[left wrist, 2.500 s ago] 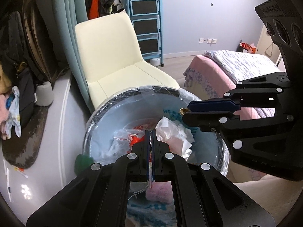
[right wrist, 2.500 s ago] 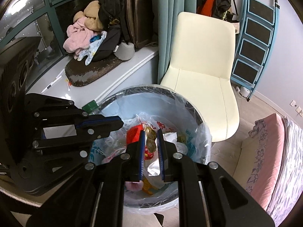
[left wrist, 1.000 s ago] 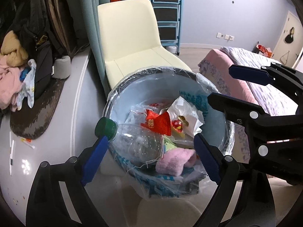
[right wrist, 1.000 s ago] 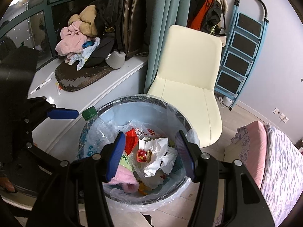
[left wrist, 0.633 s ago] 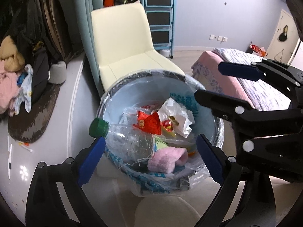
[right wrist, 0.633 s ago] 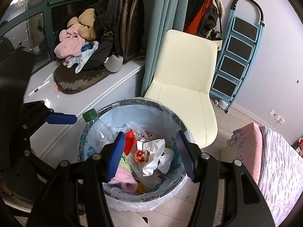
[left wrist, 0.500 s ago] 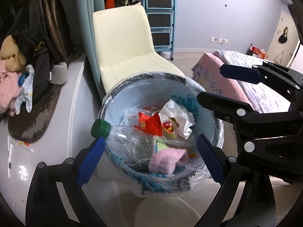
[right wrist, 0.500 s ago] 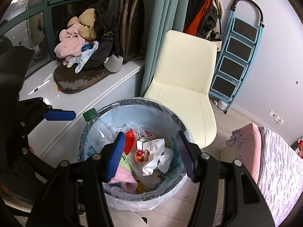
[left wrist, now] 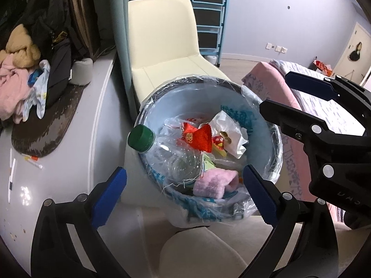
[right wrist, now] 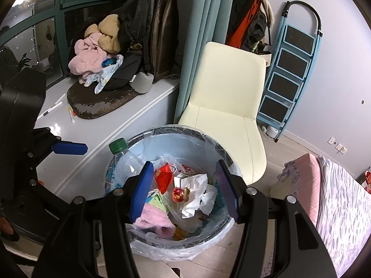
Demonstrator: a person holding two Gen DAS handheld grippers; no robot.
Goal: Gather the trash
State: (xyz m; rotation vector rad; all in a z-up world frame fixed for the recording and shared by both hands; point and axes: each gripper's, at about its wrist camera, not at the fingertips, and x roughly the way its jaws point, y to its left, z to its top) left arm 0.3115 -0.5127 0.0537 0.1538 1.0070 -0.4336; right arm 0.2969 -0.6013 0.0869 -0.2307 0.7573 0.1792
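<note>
Blue-padded left gripper (left wrist: 184, 195) hangs over the trash bin (left wrist: 276, 139), fingers (left wrist: 109, 193) wide apart and opening further, nothing between them but the view down into the bin. Right gripper (right wrist: 184, 188) also above the bin, fingers (right wrist: 141, 192) apart, nothing clamped; it shows in the left wrist view too, at right (left wrist: 299, 99).

Bin has a clear plastic liner (right wrist: 167, 250) folded over the rim and sits on the floor beside a white window ledge (right wrist: 111, 120). Inside the bin:
- clear plastic bottle (left wrist: 176, 159) with green cap (left wrist: 141, 137), lying tilted, cap resting at the rim on the ledge side
- red packet (left wrist: 199, 136) with gold print, on top of the bottle
- crumpled white paper (left wrist: 228, 131) next to the red packet
- small red-and-gold wrapper (right wrist: 179, 194) against the paper
- pink fuzzy cloth (left wrist: 214, 184) at the near side of the bin

Cream chair (right wrist: 228, 106) stands just behind the bin, teal curtain (right wrist: 197, 34) beside it. Blue step ladder (right wrist: 292, 69) leans on the wall behind the chair. Ledge carries a dark oval mat (right wrist: 99, 104) with a pile of clothes (right wrist: 92, 58) and a dark bag (right wrist: 132, 46); a few pens (right wrist: 52, 108) lie loose near the mat. Bed with pink bedding (right wrist: 334, 203) at right, well apart from the bin.
</note>
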